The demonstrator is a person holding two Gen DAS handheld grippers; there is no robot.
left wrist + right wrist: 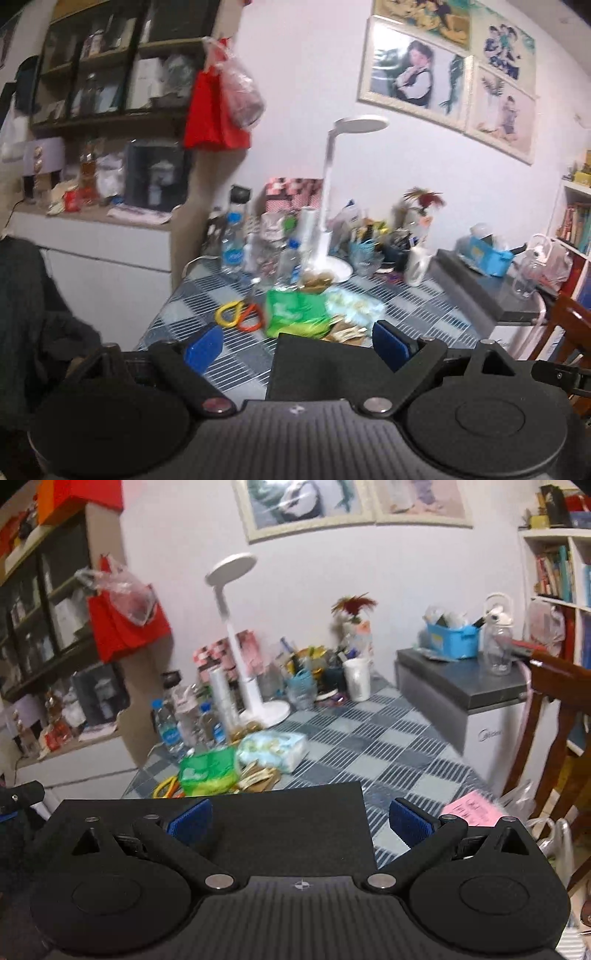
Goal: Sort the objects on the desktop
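A cluttered room with framed pictures on a white wall; the table (388, 746) wears a blue-grey checked cloth and is crowded along its back edge with water bottles (232, 243), a white desk lamp (240, 635) and cups of pens. Nearer the front lie the things to sort: a green packet (295, 312), a pale tissue pack (273, 747) just beside it, some tan paper scraps (258, 777) touching both, and yellow and orange ring-shaped handles (240, 315) to the left, likely scissors. A pink note (474, 808) sits at the table's near right edge. A flat black board (258, 812) lies at the near edge under both views.

The left claw (297, 345) is spread wide and empty, held above the table's near edge, and so is the right claw (299, 821); neither touches anything.

The risk, as I judge it, lies in how tightly the pile is packed: a grab at the green packet could drag the scraps or tissue pack along, and a reach further back could topple the bottles standing close behind
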